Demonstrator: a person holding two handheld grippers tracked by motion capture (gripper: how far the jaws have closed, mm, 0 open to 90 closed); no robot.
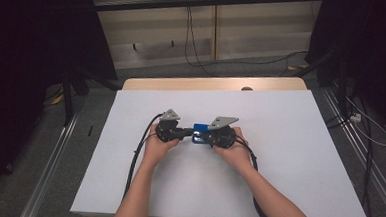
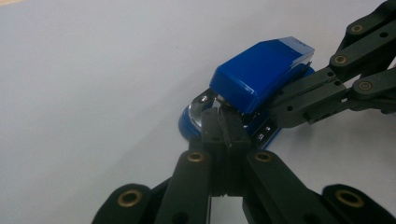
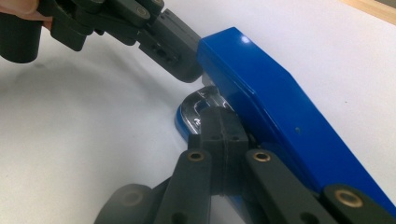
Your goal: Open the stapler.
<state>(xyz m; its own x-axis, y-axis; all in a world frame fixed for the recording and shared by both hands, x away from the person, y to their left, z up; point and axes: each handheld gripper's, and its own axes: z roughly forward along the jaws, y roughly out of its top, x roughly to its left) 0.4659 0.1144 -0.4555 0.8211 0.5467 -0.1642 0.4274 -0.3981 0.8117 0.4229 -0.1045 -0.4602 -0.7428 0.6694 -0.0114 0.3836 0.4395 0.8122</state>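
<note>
High view: both hands meet mid-table over a blue stapler (image 1: 198, 131) lying on the white table (image 1: 278, 158). Left gripper (image 1: 187, 133) comes at it from the left, right gripper (image 1: 203, 135) from the right.

Left gripper view: jaws pressed together, tips at the stapler's (image 2: 261, 74) metal nose, where the top lifts off the base. Whether they pinch anything there I cannot tell. The other gripper's jaws reach in from the right, under the blue top.

Right gripper view: jaws closed too, tips against the metal plate at the mouth of the stapler (image 3: 280, 116); the left gripper (image 3: 187, 70) touches the top's front end.

Judgement: steady the base with one gripper, lift the top slowly with the other, keep the tips from slipping off the metal.
</note>
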